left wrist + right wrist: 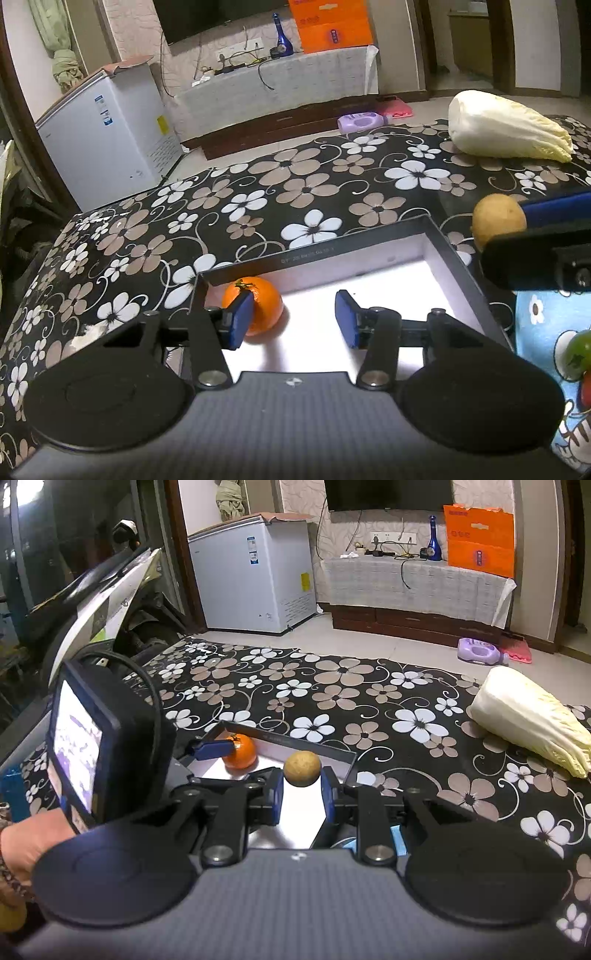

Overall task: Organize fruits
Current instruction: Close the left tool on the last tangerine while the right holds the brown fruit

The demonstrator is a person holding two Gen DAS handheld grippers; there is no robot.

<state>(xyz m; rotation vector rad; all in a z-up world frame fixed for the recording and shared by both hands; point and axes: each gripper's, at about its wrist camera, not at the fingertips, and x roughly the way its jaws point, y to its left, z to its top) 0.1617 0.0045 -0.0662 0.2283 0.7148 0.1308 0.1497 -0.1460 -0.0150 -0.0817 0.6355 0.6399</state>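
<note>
At the far left, my left tongs (291,321) hang low inside the shallow black-walled box (458,251) with the white floor, which sits on the flower-patterned surface (258,195). Their jaws stand part-way open and grip nothing: the orange (264,306) rests on the box floor in the near-left corner, and the left pad (236,321) sits in front of it, perhaps brushing it, while the other pad is well clear. I judge that this fruit is already delivered, so that hand now only has to back out without rolling it. Moving right, my right tongs (303,794) are narrowed onto a round yellow-brown fruit (302,768), both blue pads pressed to its sides, holding it above the box's right part, near the far wall. So the step in hand is the second placement: the fruit is carried over the box but not yet set down. The next move, as I see it, calls for lowering it to the white floor, beside the orange yet apart from it, then easing the jaws wide so it does not roll or drop. With both tongs crowded over one small box, I should take care they do not knock together. Farther right, a pale cabbage (506,129) lies on the surface well away from the box; at the right edge a green fruit (580,354) waits on a blue printed cloth (535,325).
</note>
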